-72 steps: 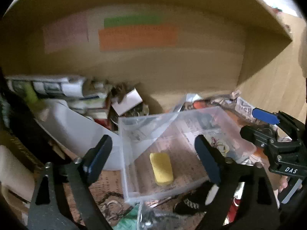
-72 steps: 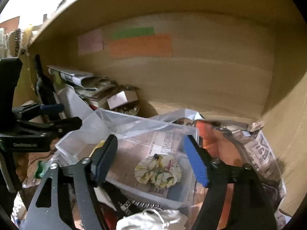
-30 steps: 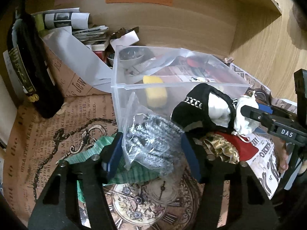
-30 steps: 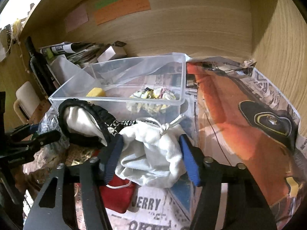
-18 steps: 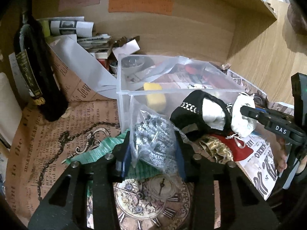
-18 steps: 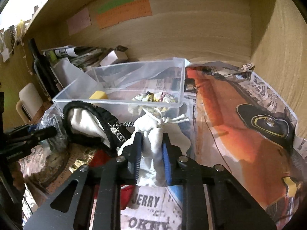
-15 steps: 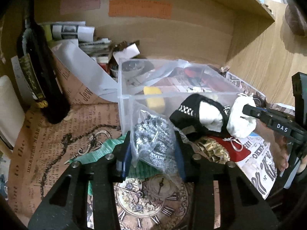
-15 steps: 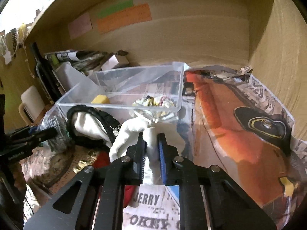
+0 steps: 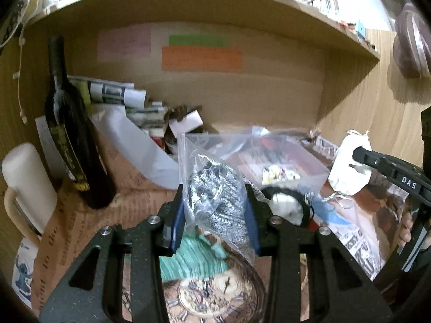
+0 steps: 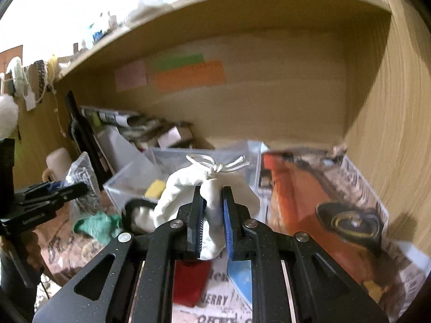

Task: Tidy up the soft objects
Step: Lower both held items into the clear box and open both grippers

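Evidently both grippers carry loads toward the clear bin point(image 10: 188, 158): the left gripper point(image 9: 214, 215) pinches a bagged steel scourer point(image 9: 215, 188), lifted clear. The right gripper point(image 10: 211, 215), nearly closed, squeezes a white drawstring pouch point(image 10: 207, 185) just before the bin.

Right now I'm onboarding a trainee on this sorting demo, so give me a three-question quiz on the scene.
1. True or false: the left gripper is open and holds nothing.
2. What does the right gripper pinch? A) white drawstring pouch B) yellow sponge C) dark bottle
3. Fill in: the yellow sponge lies inside the clear ____.

Key: 1 false, it grips the bagged steel scrubber; 2 A; 3 bin.
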A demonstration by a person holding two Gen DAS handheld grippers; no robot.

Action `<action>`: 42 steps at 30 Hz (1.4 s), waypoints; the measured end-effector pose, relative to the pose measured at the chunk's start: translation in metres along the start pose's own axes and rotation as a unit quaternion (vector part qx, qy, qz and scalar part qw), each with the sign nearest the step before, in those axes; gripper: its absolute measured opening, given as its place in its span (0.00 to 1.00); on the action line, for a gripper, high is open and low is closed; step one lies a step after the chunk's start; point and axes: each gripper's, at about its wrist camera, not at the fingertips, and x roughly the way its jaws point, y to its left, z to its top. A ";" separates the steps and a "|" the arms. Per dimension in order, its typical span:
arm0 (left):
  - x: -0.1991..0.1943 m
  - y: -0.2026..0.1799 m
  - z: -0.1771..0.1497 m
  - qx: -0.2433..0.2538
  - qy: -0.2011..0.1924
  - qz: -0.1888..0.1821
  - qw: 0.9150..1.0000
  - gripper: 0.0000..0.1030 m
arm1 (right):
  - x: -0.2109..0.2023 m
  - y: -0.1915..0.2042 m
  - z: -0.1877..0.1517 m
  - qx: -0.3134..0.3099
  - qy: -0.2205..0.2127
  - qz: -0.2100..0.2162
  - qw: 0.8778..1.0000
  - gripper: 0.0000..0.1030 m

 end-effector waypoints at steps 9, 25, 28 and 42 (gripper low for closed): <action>0.018 0.002 0.031 0.002 -0.017 -0.003 1.000 0.38 | 0.011 0.008 0.025 -0.011 -0.032 0.006 0.999 0.11; 0.110 -0.019 0.055 0.019 0.069 -0.034 0.997 0.38 | 0.082 0.010 0.032 -0.040 0.022 -0.001 0.999 0.11; 0.128 -0.025 0.053 0.025 0.092 -0.037 0.995 0.38 | 0.097 0.008 0.028 -0.044 0.042 -0.007 0.998 0.11; 0.180 -0.032 0.041 0.040 0.171 -0.049 0.983 0.39 | 0.137 0.002 0.008 -0.053 0.117 -0.017 0.992 0.12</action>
